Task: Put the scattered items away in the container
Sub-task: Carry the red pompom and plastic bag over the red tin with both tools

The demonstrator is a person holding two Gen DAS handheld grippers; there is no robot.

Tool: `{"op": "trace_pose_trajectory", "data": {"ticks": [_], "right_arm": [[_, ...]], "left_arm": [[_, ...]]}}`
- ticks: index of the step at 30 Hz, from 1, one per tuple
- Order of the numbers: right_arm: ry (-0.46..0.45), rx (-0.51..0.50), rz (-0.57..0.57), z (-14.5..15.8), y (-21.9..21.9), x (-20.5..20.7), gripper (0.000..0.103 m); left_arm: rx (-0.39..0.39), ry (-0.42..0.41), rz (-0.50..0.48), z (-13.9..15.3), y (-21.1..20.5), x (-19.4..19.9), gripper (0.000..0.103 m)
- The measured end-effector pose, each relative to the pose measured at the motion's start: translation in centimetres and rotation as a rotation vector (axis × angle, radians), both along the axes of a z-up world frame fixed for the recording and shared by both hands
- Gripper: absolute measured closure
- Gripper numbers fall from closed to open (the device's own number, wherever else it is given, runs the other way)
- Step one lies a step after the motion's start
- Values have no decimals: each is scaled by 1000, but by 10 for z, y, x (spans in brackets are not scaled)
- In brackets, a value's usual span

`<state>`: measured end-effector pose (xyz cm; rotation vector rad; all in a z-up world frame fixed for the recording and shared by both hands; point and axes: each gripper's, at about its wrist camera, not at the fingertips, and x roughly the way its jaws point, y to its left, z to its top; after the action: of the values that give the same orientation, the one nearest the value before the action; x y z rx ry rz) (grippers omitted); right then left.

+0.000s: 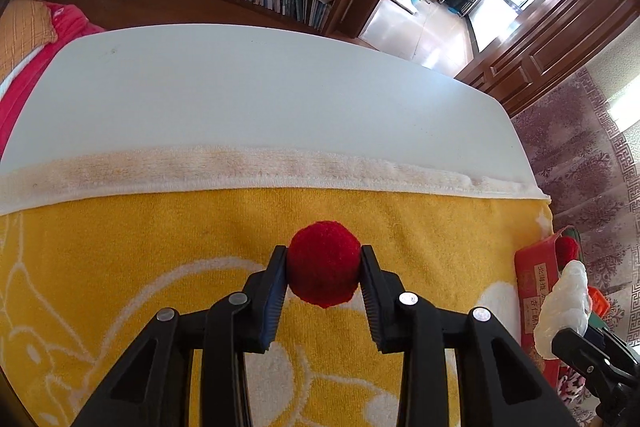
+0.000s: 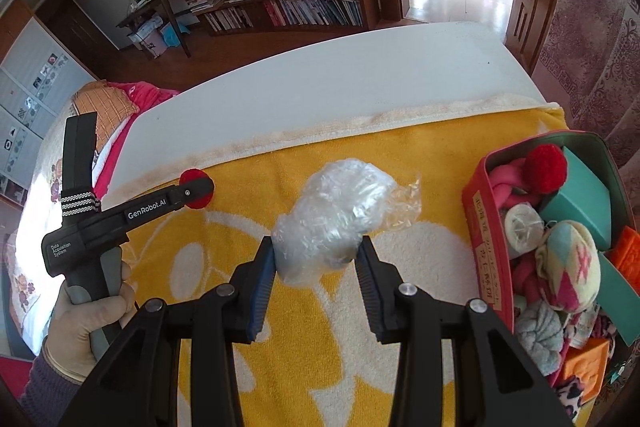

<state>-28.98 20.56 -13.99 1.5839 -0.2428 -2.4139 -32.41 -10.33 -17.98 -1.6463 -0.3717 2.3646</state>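
My left gripper is shut on a red pom-pom ball just above the yellow towel. It also shows in the right wrist view at the left, with the ball partly hidden behind its fingers. My right gripper is shut on a crumpled clear plastic bag over the towel. The bag also shows in the left wrist view at the right edge. The red box stands at the right, filled with several soft items, and appears in the left wrist view too.
The towel lies on a white table whose far half is bare. Inside the box are another red pom-pom, a teal box, a patterned sock ball and orange blocks. A bed with red bedding is at the left.
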Motion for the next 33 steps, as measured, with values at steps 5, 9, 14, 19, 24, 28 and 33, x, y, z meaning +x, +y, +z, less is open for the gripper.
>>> {"op": "trace_pose_trajectory", "data": {"ticks": [5,9,14,19,24,28,33], "right_arm": [[26,-3,-18,14,30,23,60],[44,-19,-73,28,71,43,60],[51,-28,-129,41,123,74,60],[32,-40,-155,38,159,102,60],[9,16,-178,27,185,120,60],[5,27,-195,21,204,126,60],[-15,-25,-204,14,220,128,60]], "left_arm": [[10,10,-68,18,42,28,67],[35,24,-131,37,92,52,67],[58,48,-236,63,159,90,67],[61,75,-324,86,217,114,67],[45,89,-375,93,256,131,67],[35,84,-393,91,280,138,67],[17,77,-405,85,299,144,67]]}}
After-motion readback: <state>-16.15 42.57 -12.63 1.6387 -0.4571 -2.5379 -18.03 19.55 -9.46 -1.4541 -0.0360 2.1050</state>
